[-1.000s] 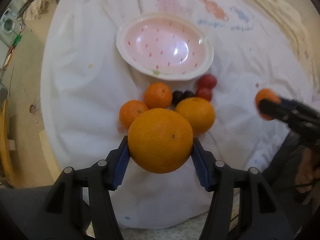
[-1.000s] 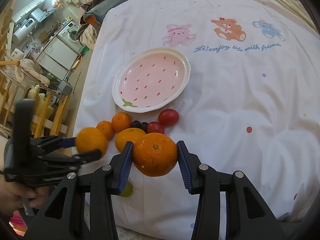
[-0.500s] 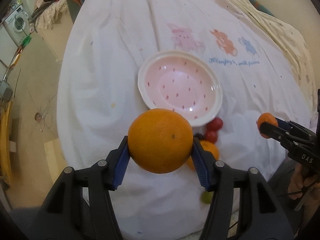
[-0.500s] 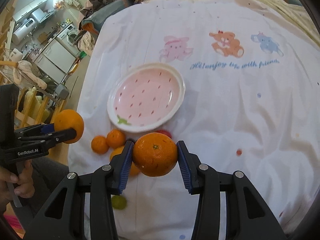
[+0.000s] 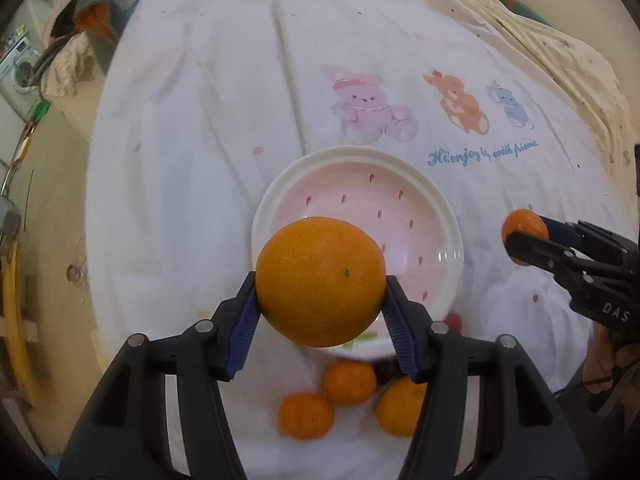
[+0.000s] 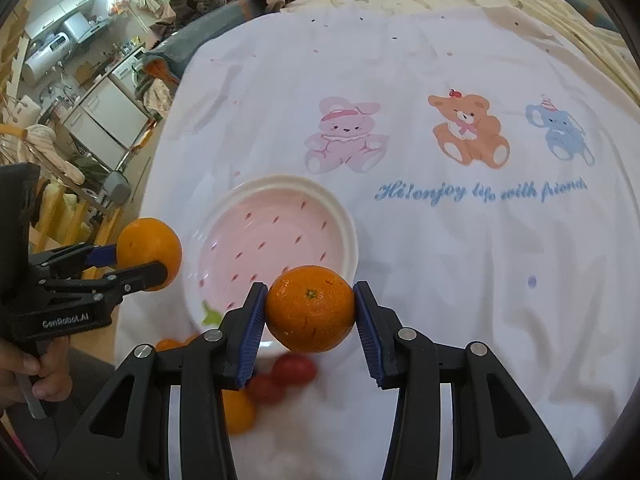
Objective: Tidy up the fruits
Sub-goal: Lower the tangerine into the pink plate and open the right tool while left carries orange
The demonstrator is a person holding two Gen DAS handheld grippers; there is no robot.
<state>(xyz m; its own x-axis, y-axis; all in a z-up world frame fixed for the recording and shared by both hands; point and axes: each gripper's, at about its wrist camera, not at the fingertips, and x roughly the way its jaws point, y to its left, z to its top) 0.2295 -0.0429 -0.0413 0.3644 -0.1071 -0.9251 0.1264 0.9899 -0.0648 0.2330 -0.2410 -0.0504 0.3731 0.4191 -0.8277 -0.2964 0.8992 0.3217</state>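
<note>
Above the plate (image 5: 448, 216), each gripper clamps fruit: left gripper (image 5: 320, 304) a big orange (image 5: 320, 280), right gripper (image 6: 310, 320) a smaller orange (image 6: 310, 308); lower both gently inside the rim before letting go.

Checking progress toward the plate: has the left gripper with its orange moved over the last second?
Yes. The left gripper has carried its orange forward, from over the loose fruit to above the pink plate.
</note>
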